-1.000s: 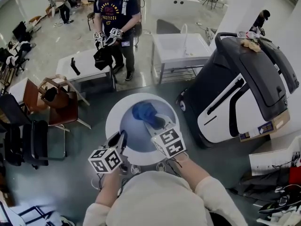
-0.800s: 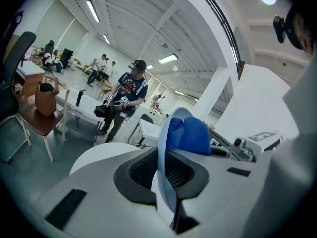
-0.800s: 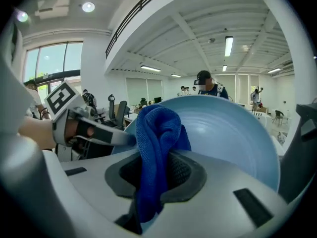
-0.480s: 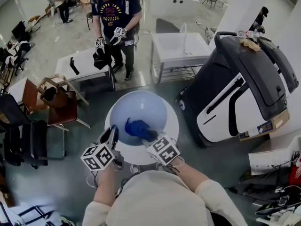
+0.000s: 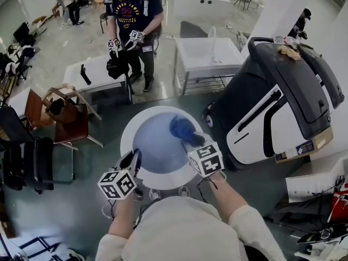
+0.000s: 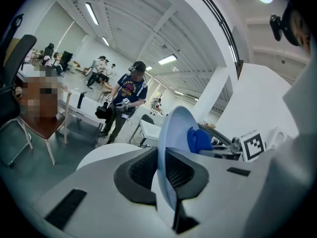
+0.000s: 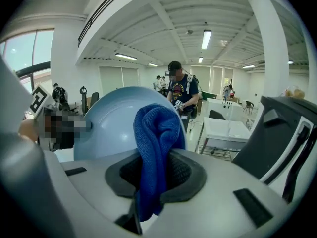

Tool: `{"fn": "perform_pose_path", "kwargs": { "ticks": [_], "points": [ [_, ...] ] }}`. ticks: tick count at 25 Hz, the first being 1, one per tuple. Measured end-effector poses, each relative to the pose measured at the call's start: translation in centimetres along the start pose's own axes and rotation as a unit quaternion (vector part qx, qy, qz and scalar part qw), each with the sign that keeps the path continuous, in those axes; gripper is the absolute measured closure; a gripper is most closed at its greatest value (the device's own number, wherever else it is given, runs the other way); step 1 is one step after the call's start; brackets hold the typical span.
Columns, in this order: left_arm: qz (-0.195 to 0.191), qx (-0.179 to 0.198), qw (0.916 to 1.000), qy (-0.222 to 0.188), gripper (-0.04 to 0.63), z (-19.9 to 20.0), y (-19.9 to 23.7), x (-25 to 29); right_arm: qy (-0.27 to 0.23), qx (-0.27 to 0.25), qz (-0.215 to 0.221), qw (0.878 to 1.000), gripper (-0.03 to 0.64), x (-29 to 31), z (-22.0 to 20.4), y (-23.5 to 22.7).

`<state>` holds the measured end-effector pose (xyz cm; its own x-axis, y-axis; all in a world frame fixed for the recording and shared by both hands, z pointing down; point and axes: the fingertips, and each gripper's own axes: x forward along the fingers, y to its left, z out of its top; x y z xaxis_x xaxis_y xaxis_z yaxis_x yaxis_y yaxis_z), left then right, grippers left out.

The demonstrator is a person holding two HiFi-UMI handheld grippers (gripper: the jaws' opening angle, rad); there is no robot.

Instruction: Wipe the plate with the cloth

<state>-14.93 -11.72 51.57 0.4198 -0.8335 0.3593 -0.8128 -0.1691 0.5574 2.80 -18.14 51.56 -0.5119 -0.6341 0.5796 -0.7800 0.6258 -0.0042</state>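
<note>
The left hand-held gripper (image 5: 134, 160) pinches the near-left rim of the pale blue plate (image 5: 157, 148) above the round white bench (image 5: 163, 181). The right hand-held gripper (image 5: 193, 141) is clamped on the blue cloth (image 5: 182, 128), which lies on the plate's far-right part.

1. The plate (image 6: 173, 133), edge-on between the jaws of the left gripper (image 6: 163, 175), is smooth, pale blue and faintly glossy.
2. The cloth (image 7: 157, 133), between the jaws of the right gripper (image 7: 157, 177), is blue, coarse-knit fabric.
3. The pads (image 7: 184, 171) are dark and ribbed, and the shells are matt grey plastic.
</note>
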Motion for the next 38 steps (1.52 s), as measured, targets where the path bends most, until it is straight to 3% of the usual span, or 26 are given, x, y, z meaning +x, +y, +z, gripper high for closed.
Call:
{"fn": "perform_pose_path", "kwargs": {
  "ticks": [3, 6, 11, 16, 21, 24, 28, 34, 38],
  "points": [
    [-0.009, 0.004, 0.9999, 0.012, 0.552, -0.8, -0.7, 0.3, -0.021, -0.018, -0.017, 0.999, 0.528, -0.1, 2.0, -0.2],
    [-0.014, 0.014, 0.9996, 0.021, 0.552, -1.4, -1.1, 0.5, -0.038, -0.029, -0.005, 0.999, 0.528, 0.4, 3.4, 1.6],
    [-0.012, 0.034, 0.9988, 0.032, 0.552, -1.9, -1.6, 0.9, -0.044, -0.045, 0.077, 0.995, 0.528, 1.4, 4.0, 7.6],
    [-0.007, 0.032, 0.9993, 0.017, 0.552, -0.9, -1.4, 1.2, -0.01, -0.07, 0.171, 0.983, 0.528, 1.9, 1.1, 13.7],
    [0.013, 0.028, 0.9994, -0.017, 0.552, 1.5, 0.1, 0.5, 0.076, -0.098, 0.204, 0.971, 0.528, 1.9, -3.5, 15.1],
    [0.022, 0.028, 0.9988, -0.033, 0.552, 2.6, 0.8, -0.2, 0.118, -0.111, 0.178, 0.971, 0.528, 2.0, -5.5, 13.5],
    [0.028, 0.025, 0.9988, -0.032, 0.552, 2.4, 1.6, -0.8, 0.123, -0.103, 0.112, 0.981, 0.528, 2.3, -6.3, 9.7],
    [0.029, 0.016, 0.9994, -0.013, 0.552, 0.7, 2.0, -0.7, 0.084, -0.076, 0.01, 0.994, 0.528, 2.0, -4.1, 3.1],
    [0.027, 0.005, 0.9996, 0.001, 0.552, -0.4, 2.3, -0.6, 0.039, -0.068, -0.028, 0.996, 0.528, 1.4, -1.6, 1.0]
  ]
}}
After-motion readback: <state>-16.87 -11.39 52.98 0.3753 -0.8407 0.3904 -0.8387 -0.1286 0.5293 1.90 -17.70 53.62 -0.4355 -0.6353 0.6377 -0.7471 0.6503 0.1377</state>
